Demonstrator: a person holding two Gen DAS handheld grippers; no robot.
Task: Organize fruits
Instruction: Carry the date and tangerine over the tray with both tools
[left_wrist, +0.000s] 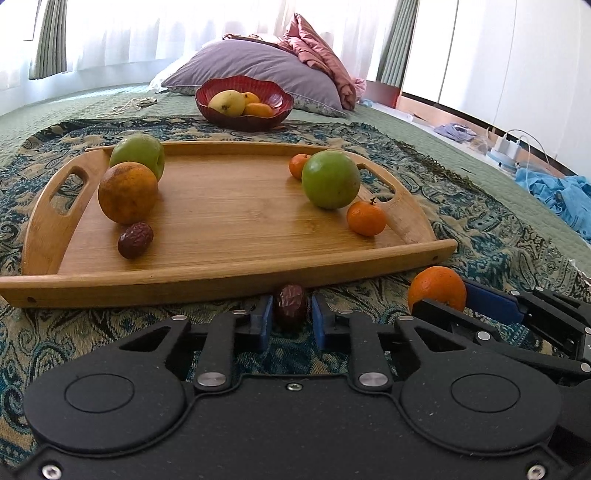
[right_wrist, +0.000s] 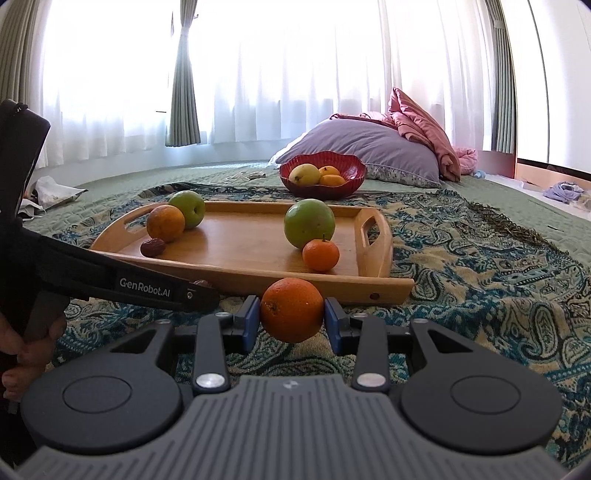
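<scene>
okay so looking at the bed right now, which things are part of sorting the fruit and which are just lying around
Part of the job: red date in the left gripper, orange in the right gripper, wooden tray, red bowl.

Lying about: purple pillow, pink quilt, blue cloth, charger.

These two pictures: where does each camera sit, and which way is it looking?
Left wrist view: on the left tongs, looking along them at a date they pinch; right tongs alongside.
Right wrist view: on the right tongs, clamping an orange; a hand shows.
Both share the wooden tray and red bowl.
</scene>
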